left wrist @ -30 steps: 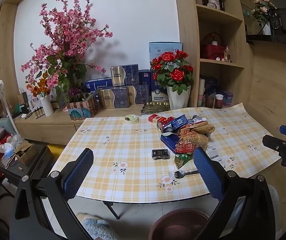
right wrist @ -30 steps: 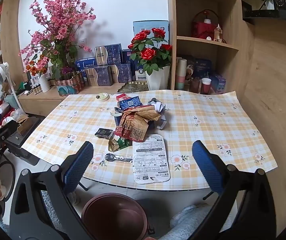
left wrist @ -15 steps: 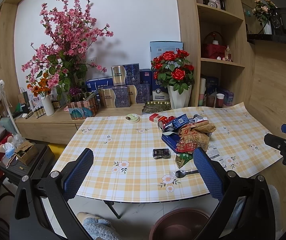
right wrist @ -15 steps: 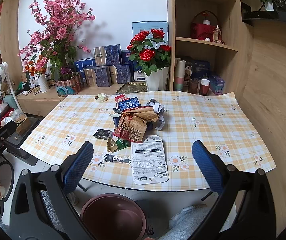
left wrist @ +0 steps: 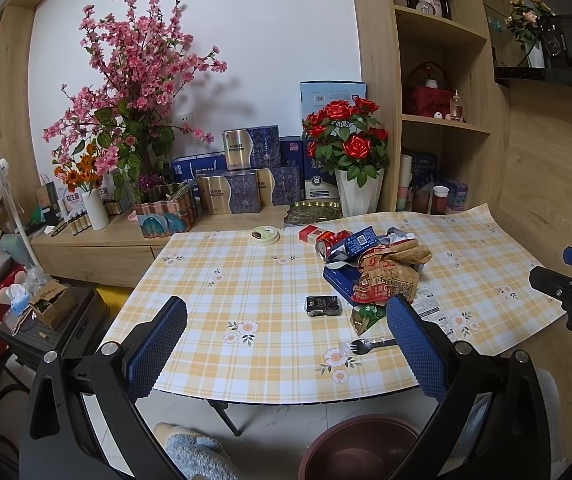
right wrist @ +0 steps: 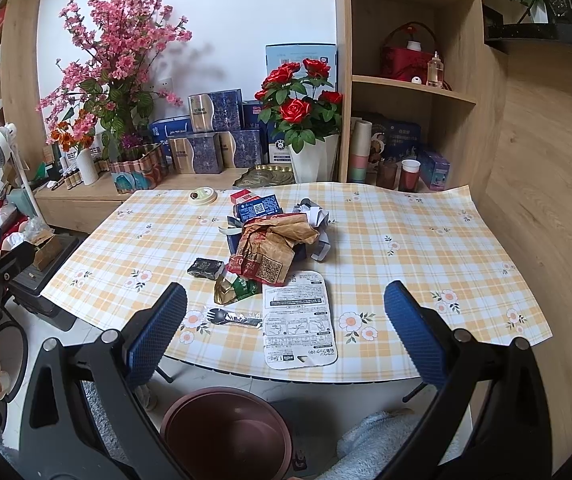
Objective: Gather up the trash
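Both the left gripper and right gripper hung released, jaws spread, the crumpled brown wrapper at twelve o'clock.

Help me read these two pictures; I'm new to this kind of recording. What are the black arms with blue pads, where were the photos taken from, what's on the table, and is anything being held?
There is no robot here: a person carries a hand-held gripper in each hand. Each has a wide-angle camera looking forward between its two blue-padded fingers, so one picture comes from the left gripper and the other from the right gripper. Both are open and hold nothing.

On the checked tablecloth lies trash: a crumpled brown paper bag, a white printed lid film, a black plastic fork, a small dark packet, a green wrapper and a red can. A brown bin stands on the floor below the table's near edge.
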Demonstrator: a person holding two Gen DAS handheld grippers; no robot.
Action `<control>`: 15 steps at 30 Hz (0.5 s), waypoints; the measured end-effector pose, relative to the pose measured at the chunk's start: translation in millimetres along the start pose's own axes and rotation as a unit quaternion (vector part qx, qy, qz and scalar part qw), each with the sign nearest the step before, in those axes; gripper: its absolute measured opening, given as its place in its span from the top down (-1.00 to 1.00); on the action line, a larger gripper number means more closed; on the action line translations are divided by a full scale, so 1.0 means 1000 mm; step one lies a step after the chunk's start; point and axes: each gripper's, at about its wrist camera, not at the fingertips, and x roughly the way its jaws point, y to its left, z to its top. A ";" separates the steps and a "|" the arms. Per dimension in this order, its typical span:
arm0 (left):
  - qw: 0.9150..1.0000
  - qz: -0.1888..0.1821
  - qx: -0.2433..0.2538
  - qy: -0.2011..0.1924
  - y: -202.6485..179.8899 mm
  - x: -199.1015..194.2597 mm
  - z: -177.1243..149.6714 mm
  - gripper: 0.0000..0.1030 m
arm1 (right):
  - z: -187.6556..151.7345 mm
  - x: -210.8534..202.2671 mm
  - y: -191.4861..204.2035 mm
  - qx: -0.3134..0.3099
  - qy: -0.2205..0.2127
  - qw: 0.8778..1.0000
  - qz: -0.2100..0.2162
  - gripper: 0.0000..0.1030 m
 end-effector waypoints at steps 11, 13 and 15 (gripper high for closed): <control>1.000 0.000 0.000 0.001 0.001 0.001 0.000 -0.90 | 0.000 -0.001 0.000 0.000 0.000 1.000 0.000 -0.89; 1.000 -0.001 -0.001 0.002 0.001 0.001 -0.001 -0.90 | 0.000 -0.002 -0.001 -0.001 0.001 1.000 0.000 -0.89; 1.000 0.000 -0.001 0.002 0.001 0.001 -0.003 -0.90 | -0.001 -0.002 -0.001 -0.001 0.002 1.000 0.000 -0.89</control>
